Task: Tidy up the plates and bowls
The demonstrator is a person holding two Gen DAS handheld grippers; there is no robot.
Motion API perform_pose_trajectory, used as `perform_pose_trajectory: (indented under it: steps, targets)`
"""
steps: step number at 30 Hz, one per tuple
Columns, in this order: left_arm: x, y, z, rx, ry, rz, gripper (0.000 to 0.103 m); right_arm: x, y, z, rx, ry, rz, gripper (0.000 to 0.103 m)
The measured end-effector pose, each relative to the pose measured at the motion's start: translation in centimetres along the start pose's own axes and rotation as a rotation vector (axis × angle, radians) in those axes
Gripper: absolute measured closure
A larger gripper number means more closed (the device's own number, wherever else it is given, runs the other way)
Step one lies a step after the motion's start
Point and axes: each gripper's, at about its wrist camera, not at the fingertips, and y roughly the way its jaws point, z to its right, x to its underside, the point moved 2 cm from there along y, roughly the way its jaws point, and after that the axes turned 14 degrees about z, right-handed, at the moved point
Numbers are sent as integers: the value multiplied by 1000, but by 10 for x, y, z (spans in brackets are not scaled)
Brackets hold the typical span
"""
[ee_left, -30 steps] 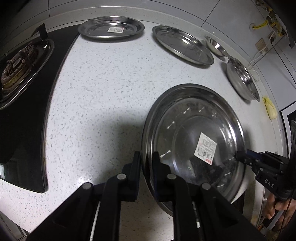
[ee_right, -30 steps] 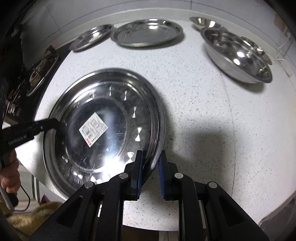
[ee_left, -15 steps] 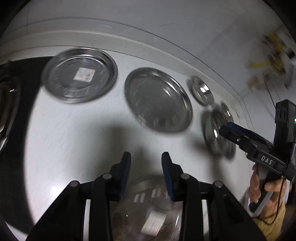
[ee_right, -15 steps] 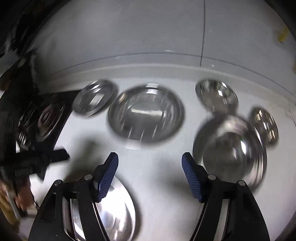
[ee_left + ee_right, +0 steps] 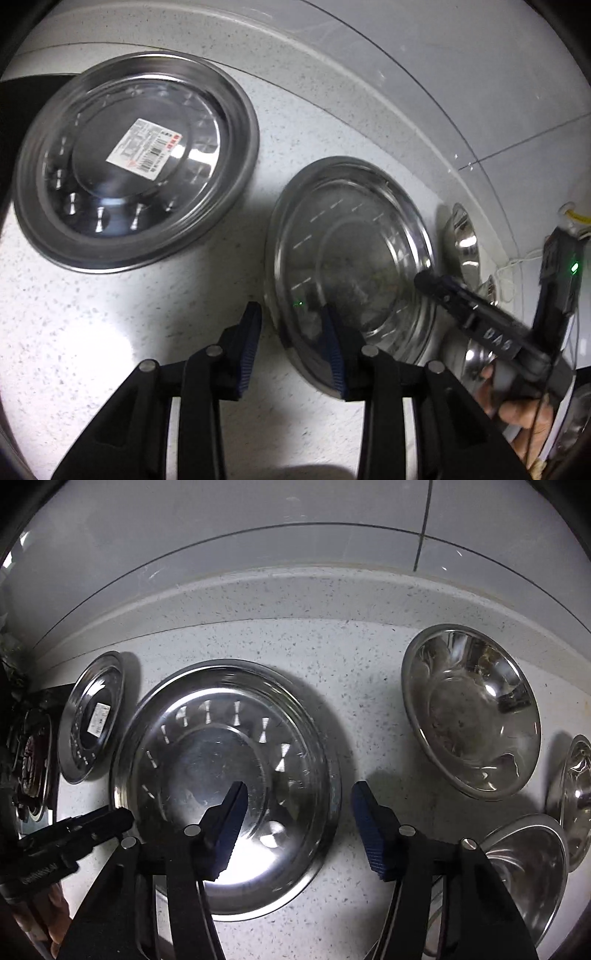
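Note:
A plain steel plate (image 5: 351,266) lies on the speckled counter near the back wall; it also shows in the right wrist view (image 5: 225,786). My left gripper (image 5: 291,343) is open, its fingers straddling the plate's left rim. My right gripper (image 5: 297,823) is open, straddling the plate's right rim; it shows in the left wrist view (image 5: 436,284) at that rim. A second steel plate with a barcode sticker (image 5: 136,158) lies to the left, seen small in the right wrist view (image 5: 92,716). Steel bowls (image 5: 471,710) stand to the right.
A small bowl (image 5: 572,797) and a large steel bowl (image 5: 528,871) sit at the far right. A black stove with a burner (image 5: 31,760) lies at the left. The white backsplash (image 5: 295,587) runs behind the plates.
Both grippers let go of the large stickered plate near the front edge, opened, and moved back to the plain plate by the wall, now on either side of it.

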Motion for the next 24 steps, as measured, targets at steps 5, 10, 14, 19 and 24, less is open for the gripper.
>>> perform_pose_trajectory:
  steps: [5,10,14,19,24]
  targets:
    - [-2,1,5,-3,10,-11,73,4,12,6,-6,23,-30,85]
    - [-2,-11,1,7,33,27,91,3,6,5,24,15,7,93]
    - [-2,-53,8,45,62,84,91,4,-25,-10,21,-9,78,93]
    - [19,-119,8,125,94,115,91,18,-85,-31,-17,-30,162,93]
    - [58,-184,2,192,135,91,91,59,-156,-48,-70,-25,206,93]
